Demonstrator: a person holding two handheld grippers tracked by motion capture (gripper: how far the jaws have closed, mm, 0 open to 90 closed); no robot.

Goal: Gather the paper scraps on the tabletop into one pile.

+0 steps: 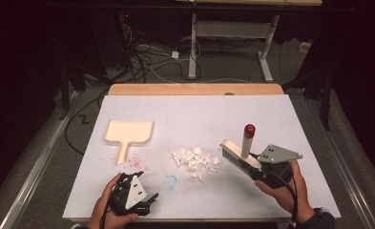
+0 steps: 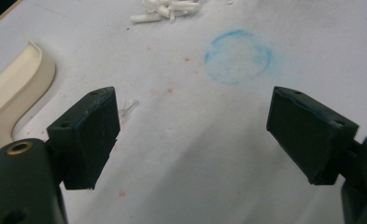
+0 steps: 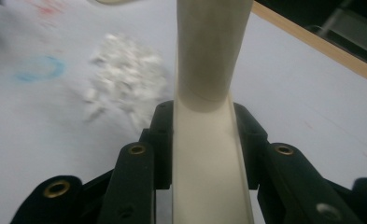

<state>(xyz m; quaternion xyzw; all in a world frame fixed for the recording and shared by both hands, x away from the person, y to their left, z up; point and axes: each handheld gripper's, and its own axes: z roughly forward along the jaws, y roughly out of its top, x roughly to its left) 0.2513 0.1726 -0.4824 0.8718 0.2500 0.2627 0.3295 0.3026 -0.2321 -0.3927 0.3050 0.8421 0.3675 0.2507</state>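
My right gripper (image 1: pixel 257 167) is shut on a cream hand brush (image 1: pixel 240 154) with a red-tipped handle (image 1: pixel 248 130), held just above the table at the right. Its jaws clamp the brush's back (image 3: pixel 204 163) from both sides. A pile of white scraps (image 1: pixel 196 161) lies left of the brush, blurred in the right gripper view as the scraps (image 3: pixel 125 79). A cream dustpan (image 1: pixel 127 134) lies flat at the left. My left gripper (image 1: pixel 147 199) rests near the front edge, jaws wide open over bare table, with the dustpan's edge (image 2: pixel 17 93) to its left.
White paper (image 1: pixel 199 114) covers the table. A faint blue ring (image 1: pixel 171 181) is drawn on it between the grippers, and red specks (image 1: pixel 135 163) lie below the dustpan's handle. The table's wooden back edge (image 1: pixel 194 89) shows beyond the paper.
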